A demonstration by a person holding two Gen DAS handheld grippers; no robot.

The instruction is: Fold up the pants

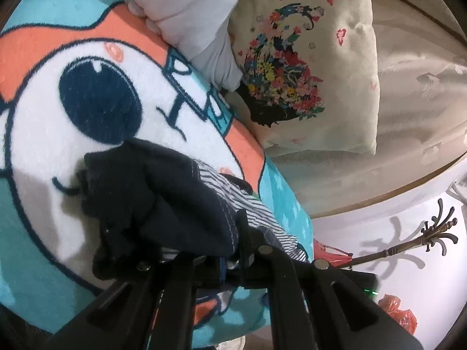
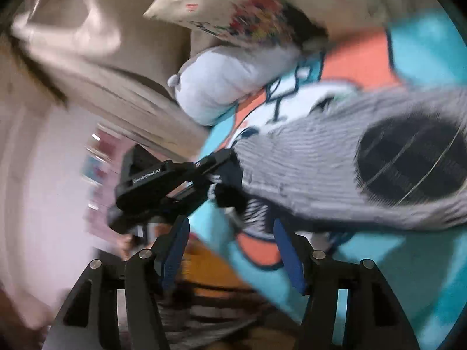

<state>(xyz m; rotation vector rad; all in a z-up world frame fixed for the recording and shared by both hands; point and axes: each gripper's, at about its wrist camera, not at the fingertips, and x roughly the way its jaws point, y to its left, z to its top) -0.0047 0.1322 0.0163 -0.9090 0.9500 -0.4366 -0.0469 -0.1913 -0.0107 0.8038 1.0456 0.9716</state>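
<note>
The pants [image 1: 151, 192] are a bunched dark navy and thin-striped cloth lying on a cartoon fleece blanket [image 1: 43, 151]. My left gripper [image 1: 221, 250] is shut on the bunched cloth, which covers its fingertips. The right wrist view is blurred. There the pants [image 2: 315, 169] spread out grey-striped with a dark oval patch, and the left gripper [image 2: 216, 160] pinches their dark end. My right gripper [image 2: 232, 248] is open, its blue pads [image 2: 175, 250] wide apart just short of the striped cloth, with nothing pressed between them.
A floral cushion [image 1: 306, 67] and a pale grey stuffed pillow [image 1: 192, 14] lie at the blanket's far edge. Beige bedding [image 1: 414, 110] stretches beyond. A bronze coat stand [image 1: 423, 233] and red plastic bags [image 1: 400, 312] are off the bed's side.
</note>
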